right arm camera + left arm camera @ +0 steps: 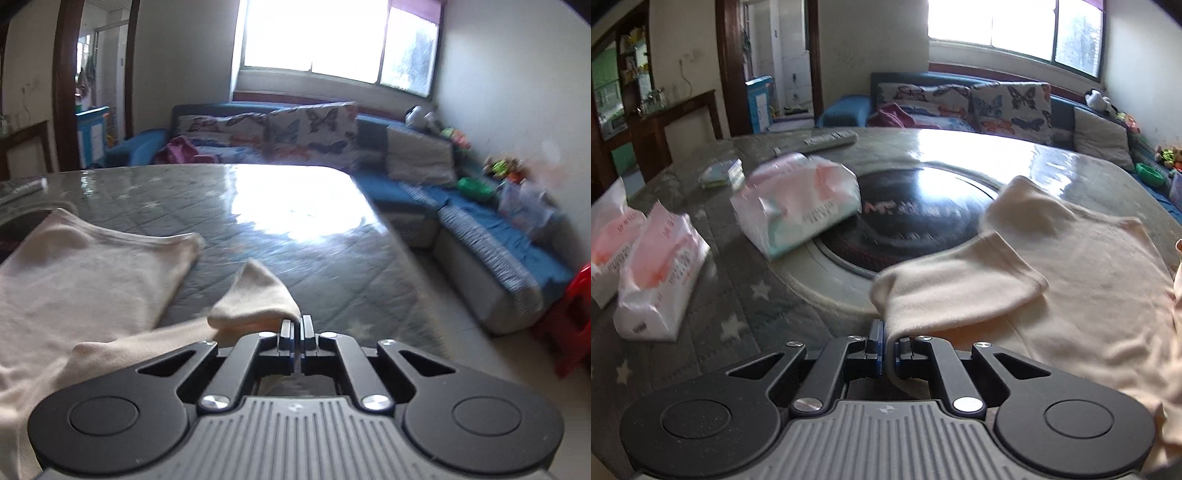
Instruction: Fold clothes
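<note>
A cream garment [1071,273] lies spread on the table. My left gripper [889,338] is shut on a fold of the garment's left edge, with the cloth running between the fingers. In the right wrist view the same garment [85,273] lies to the left, and my right gripper [296,325] is shut on a corner of it [255,295], which stands up in a small peak just above the tabletop.
Three tissue packs [798,206], [661,273], [609,236] and a remote [827,142] lie on the left of the table [295,236]. A dark round inset [916,214] sits mid-table. A blue sofa [480,221] runs behind and right; a red stool [576,314] stands far right.
</note>
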`<state>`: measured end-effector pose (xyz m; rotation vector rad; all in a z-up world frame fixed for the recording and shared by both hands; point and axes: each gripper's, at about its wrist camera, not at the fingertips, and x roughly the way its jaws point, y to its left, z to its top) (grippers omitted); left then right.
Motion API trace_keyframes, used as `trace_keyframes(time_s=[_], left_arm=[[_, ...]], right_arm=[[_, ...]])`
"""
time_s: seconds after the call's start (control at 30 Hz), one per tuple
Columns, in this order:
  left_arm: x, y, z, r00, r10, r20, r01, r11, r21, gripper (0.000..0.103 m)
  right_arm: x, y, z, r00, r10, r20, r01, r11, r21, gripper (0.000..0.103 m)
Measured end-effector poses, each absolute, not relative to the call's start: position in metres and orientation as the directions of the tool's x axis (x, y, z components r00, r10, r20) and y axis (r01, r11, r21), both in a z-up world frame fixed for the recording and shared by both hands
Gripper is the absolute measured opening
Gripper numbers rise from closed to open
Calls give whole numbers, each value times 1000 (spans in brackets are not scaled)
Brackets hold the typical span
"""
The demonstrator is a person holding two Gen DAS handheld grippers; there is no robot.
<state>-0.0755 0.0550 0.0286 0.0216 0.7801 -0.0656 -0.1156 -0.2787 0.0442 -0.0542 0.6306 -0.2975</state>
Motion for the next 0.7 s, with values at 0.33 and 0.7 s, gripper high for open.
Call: trace_keyframes(time_s=[0.33,0.7], left_arm=[[-85,43,22,677,-97,-729,121,992,-20,12],[-93,38,39,721,-88,-687,154,987,35,50]], right_arm=[[-134,-341,16,646,-379,-663,435,896,-88,15],[-148,-313,45,726,-322,-607,342,936,-87,34]])
